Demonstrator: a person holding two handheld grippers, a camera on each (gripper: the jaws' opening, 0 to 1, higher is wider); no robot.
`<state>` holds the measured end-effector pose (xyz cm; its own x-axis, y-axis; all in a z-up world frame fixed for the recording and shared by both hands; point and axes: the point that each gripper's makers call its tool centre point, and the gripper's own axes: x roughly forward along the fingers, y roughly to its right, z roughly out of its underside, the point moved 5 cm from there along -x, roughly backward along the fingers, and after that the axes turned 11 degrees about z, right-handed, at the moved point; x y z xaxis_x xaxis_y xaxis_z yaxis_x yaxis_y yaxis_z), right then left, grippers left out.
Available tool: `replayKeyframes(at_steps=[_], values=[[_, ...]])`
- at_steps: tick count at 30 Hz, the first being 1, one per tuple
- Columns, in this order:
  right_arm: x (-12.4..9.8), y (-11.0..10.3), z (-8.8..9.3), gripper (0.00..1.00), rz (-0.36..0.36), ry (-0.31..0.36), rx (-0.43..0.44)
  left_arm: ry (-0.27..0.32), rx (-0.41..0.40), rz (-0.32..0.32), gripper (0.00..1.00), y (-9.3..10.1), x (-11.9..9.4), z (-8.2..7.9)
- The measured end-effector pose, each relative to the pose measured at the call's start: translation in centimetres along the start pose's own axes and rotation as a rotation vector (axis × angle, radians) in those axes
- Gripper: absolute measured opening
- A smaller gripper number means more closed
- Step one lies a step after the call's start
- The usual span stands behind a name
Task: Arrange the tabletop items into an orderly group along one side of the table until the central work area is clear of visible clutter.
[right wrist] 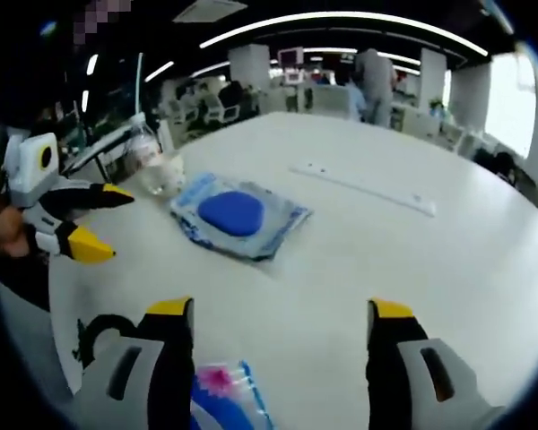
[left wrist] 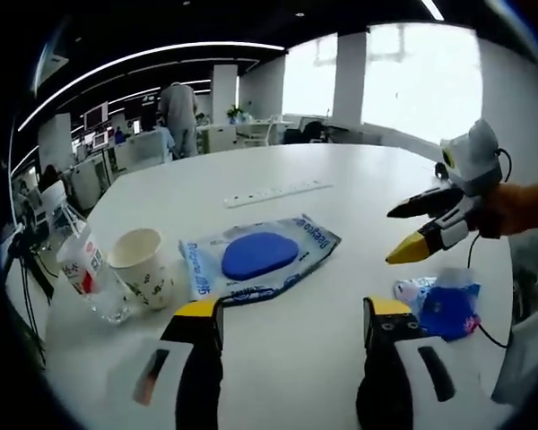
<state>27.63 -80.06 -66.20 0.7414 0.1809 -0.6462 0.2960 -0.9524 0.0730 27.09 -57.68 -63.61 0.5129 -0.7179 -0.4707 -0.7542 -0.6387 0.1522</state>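
Tidying barely begun: large clear packet with blue oval pad (left wrist: 262, 257) mid white counter (left wrist: 341, 170), small blue-and-pink packet (left wrist: 439, 305) apart, paper cup (left wrist: 143, 266) and clear plastic bottle (left wrist: 90, 273) at edge; left gripper (left wrist: 296, 313) and right gripper (right wrist: 282, 313) fingers spread, empty.

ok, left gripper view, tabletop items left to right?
Clear plastic bottle with a red and white label → paper cup → large blue packet → small blue packet. The white power strip lies farther back, above the large packet. The right gripper comes in from the right, above the small packet, jaws open.
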Motion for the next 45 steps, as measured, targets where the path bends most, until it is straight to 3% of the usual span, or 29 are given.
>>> replayKeyframes(at_steps=[2,7,11,19,29,39,45], values=[[-0.5,0.2,0.2,0.8,0.005,0.005,0.001,0.004,0.052,0.016,0.71,0.7,-0.2,-0.3],[-2.0,0.2,1.2,0.87,-0.003,0.003,0.028,0.032,0.072,0.093,0.79,2.5,-0.2,-0.5],[-3.0,0.4,1.9,0.91,0.003,-0.001,0.033,0.036,0.083,0.112,0.89,3.3,-0.2,-0.4],[-5.7,1.4,3.3,0.99,0.032,0.005,0.064,0.017,0.098,0.142,0.98,4.4,-0.3,0.0],[-9.2,1.0,7.2,1.0,0.054,-0.029,0.153,0.008,0.084,0.178,0.99,5.9,-0.8,0.2],[-12.6,0.7,10.1,1.0,0.095,-0.029,0.276,-0.059,0.088,0.232,0.99,8.9,0.4,1.1],[-14.0,0.9,11.6,0.99,0.129,-0.04,0.337,-0.057,0.082,0.258,0.99,10.1,1.0,1.1]])
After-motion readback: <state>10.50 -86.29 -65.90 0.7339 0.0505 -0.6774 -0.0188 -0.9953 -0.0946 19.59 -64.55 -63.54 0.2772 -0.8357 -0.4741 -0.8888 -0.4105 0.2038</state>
